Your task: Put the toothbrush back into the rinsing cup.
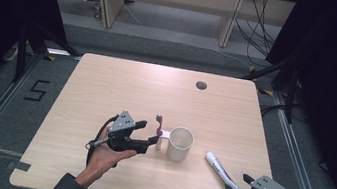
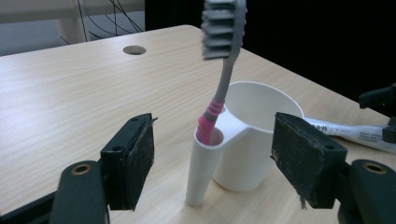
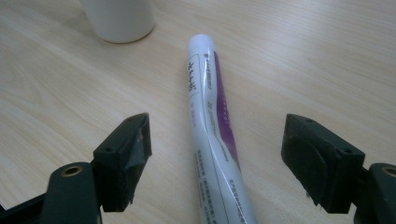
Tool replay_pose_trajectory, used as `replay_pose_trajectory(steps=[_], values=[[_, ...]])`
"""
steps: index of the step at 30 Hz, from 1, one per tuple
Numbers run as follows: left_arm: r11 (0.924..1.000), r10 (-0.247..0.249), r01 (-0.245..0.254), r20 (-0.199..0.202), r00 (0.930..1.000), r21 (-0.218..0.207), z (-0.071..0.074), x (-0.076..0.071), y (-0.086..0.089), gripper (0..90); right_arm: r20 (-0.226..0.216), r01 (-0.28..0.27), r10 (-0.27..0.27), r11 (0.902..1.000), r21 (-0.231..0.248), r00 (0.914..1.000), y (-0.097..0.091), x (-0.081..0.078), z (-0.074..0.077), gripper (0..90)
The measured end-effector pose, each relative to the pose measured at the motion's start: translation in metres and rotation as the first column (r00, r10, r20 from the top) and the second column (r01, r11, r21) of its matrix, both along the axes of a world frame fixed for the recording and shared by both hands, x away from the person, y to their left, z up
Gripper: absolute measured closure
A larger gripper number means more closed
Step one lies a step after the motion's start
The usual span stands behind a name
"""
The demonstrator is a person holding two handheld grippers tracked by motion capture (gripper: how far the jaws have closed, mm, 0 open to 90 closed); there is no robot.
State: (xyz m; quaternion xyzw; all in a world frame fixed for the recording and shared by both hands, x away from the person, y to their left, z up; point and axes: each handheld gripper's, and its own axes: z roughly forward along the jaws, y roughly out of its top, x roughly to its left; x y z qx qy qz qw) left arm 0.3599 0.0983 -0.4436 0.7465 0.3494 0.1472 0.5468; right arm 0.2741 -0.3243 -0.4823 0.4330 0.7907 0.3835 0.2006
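Note:
A white cup point(image 1: 180, 144) stands mid-table, with a tube-shaped holder point(image 2: 201, 168) on its left side. A pink and grey toothbrush point(image 2: 223, 70) stands upright in that holder, bristles up. My left gripper point(image 1: 148, 132) is open just left of the holder; in the left gripper view its jaws stand either side of the holder without touching it. A white and purple toothpaste tube point(image 3: 210, 107) lies flat on the table right of the cup point(image 3: 119, 16). My right gripper point(image 3: 215, 154) is open, with its jaws on either side of the tube's near end point(image 1: 231, 184).
The light wooden table point(image 1: 122, 87) has a round cable hole point(image 1: 201, 85) at the back. Its front edge runs just below my hands. Black curtains, frame legs and floor cables surround the table.

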Motion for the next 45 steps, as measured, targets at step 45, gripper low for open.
replay_pose_trajectory(steps=[45], values=[[0.9947,-0.037,0.046,-0.102,0.9941,0.092,-0.047,-0.061,0.043,21.9,0.013,-0.004,0.004,0.9999,-0.014,0.9999,0.001,0.001,0.0,25.3]])
